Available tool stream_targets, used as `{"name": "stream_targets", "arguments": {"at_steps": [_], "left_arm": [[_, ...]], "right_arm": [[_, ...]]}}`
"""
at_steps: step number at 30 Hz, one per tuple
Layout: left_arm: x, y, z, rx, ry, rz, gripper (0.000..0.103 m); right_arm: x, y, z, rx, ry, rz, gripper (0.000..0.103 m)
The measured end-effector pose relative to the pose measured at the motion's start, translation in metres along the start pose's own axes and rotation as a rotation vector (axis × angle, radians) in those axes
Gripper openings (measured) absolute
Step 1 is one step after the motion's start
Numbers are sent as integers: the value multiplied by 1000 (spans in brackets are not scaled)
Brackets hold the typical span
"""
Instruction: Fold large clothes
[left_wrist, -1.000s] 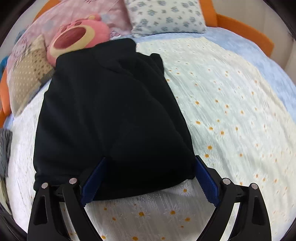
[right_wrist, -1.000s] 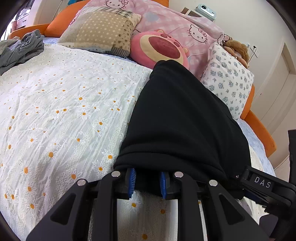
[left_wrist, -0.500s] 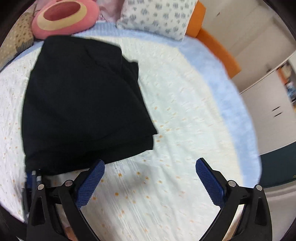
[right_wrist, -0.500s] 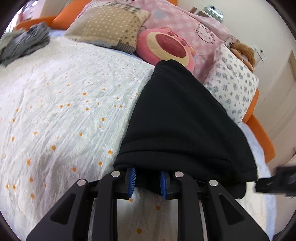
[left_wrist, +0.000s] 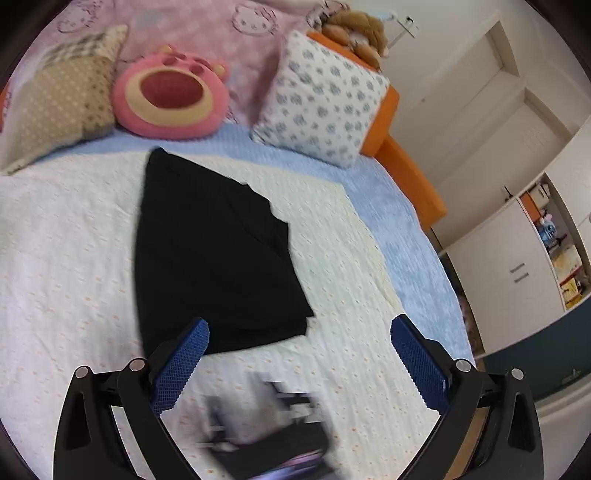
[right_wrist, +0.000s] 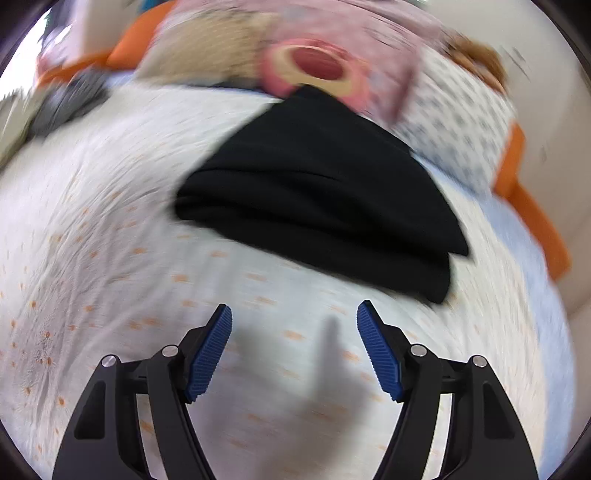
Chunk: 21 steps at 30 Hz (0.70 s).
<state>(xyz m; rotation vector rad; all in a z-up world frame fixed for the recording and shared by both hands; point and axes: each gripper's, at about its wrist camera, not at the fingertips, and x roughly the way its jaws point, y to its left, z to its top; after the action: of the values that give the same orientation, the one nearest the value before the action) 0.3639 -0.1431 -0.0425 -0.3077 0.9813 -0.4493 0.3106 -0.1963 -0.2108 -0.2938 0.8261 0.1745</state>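
— Blue ribbed pads nearest of all: the right tool has its jaws opening with nothing between them, only the daisy-print bedspread below. The left tool stands wide and empty too, above the bed.

— And the garment?

— Just beyond both tools, the black garment lies flat in the middle of the bed, folded to a rough rectangle, its far end close to the pillows at the head edge. I can't tell what kind of clothing it is.

— How would it handle?

— Soft and limp, I judge; matte, fairly thick cloth, stacked in layers at the near edge, where it forms a rounded roll. Not fragile or slippery, light enough, but it will sag and the layers may slide apart. I'd pinch both near corners through all layers.

— What's behind it?

— A pink round bear-face cushion, plush; a beige dotted pillow on one side, a white pillow with grey flower print on the other, then pink cartoon-cat bedding and a brown plush toy on the orange bed frame.
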Motion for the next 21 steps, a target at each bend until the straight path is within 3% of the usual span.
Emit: {"name": "stream_targets", "arguments": {"at_steps": [6,8,12,15,18,21], "left_arm": [[3,37,-2,-17,-32,56,100],[16,50,-6,-14,-29,84,100],[52,73,-16,29,-37,166,100],[83,88,-18,87,-60,287,100],[111,99,-13,126,-67,391,100],[130,109,-5,123,-67,453,100]], "right_arm": [[-21,-116,10,398,-15,115,70],[-29,-143,22,478,-46,150,70],[-40,-170,61,528,-98,218,71],[-31,-181,99,521,-100,278,71],[-6,-188,135,519,-69,343,70],[38,-191,170,509,17,297,70]]}}
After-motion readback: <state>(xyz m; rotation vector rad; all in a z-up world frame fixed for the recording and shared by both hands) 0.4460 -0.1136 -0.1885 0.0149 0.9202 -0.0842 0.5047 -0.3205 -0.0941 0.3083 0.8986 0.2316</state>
